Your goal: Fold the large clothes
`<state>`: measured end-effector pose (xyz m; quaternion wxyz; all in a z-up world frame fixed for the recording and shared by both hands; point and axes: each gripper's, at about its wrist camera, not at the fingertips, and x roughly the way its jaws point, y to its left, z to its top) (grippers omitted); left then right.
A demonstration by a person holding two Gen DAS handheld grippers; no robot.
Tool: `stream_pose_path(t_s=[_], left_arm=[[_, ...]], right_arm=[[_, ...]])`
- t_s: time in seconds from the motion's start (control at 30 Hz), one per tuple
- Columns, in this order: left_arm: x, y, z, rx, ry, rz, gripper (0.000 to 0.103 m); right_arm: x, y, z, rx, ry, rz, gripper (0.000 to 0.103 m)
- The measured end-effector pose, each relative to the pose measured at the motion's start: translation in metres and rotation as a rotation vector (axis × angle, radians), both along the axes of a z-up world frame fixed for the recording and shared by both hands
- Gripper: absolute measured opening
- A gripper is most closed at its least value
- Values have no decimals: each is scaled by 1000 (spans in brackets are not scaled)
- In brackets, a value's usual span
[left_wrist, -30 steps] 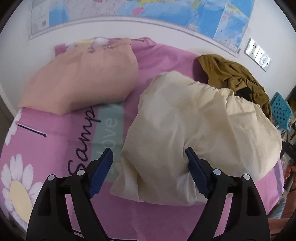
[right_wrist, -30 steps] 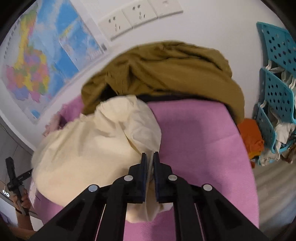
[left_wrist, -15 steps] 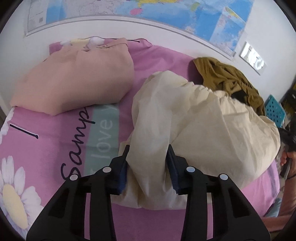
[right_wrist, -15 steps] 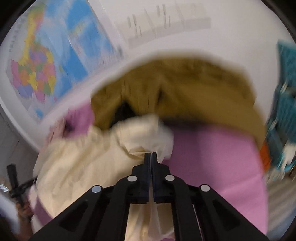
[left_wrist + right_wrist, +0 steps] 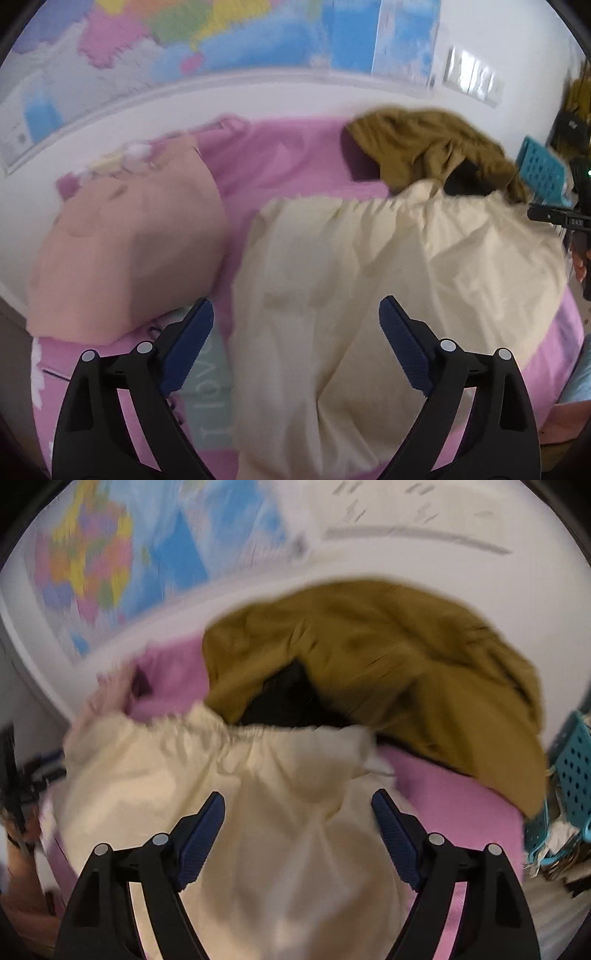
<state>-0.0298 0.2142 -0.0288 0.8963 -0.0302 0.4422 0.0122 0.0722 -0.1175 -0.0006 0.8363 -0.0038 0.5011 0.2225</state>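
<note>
Cream garment (image 5: 369, 266) lies on the pink bed (image 5: 295, 158); both grippers' jaws, just opened, hover wide, gripping nothing.

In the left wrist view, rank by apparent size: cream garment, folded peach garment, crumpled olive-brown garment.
1. Cream garment, though nearest the camera.
2. Folded peach garment.
3. Crumpled olive-brown garment, farthest back and partly hidden, so unsure.

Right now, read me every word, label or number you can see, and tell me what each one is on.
"love": on the teal panel of the pink bedsheet, blurred and seen sideways.
Wall map: print too blurred to read in either view.
White label on the black device at the right edge: too small to read.
</note>
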Motion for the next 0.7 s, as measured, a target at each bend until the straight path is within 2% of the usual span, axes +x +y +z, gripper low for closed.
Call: stream_pose_path(t_s=[0.03, 0.1, 0.17, 0.2, 0.27, 0.3, 0.37, 0.43, 0.5, 0.57, 0.63, 0.67, 0.7], left_arm=[[9, 0, -9, 5, 37, 0, 72], [18, 4, -22, 1, 88, 25, 50], [15, 9, -23, -4, 74, 42, 38], [11, 14, -19, -16, 52, 49, 29], [2, 25, -9, -89, 14, 55, 21], [-2, 29, -5, -115, -7, 56, 18], [-9, 36, 0, -129, -34, 75, 18], [-11, 41, -4, -128, -35, 107, 18], [-8, 43, -11, -140, -24, 126, 18], [-5, 47, -21, -146, 3, 147, 22], [-7, 45, -27, -106, 22, 162, 36], [-6, 44, -28, -80, 25, 174, 41], [-8, 42, -27, -55, 22, 186, 48]], right_arm=[[5, 8, -9, -42, 12, 10, 72], [8, 20, -22, -72, 32, 49, 17], [8, 22, -18, -68, -1, 54, 6], [4, 22, -7, -68, -51, 49, 5], [-4, 21, 21, -47, -170, 32, 4], [-9, 19, 40, -18, -244, 16, 4], [-7, 22, 52, -6, -296, 5, 4], [5, 25, 38, 9, -241, 1, 4], [20, 33, 6, -40, -162, 3, 5], [29, 41, -24, -78, -68, 10, 7], [26, 42, -33, -79, -55, 21, 9], [25, 41, -30, -76, -56, 21, 14], [21, 36, -23, -71, -63, 1, 23]])
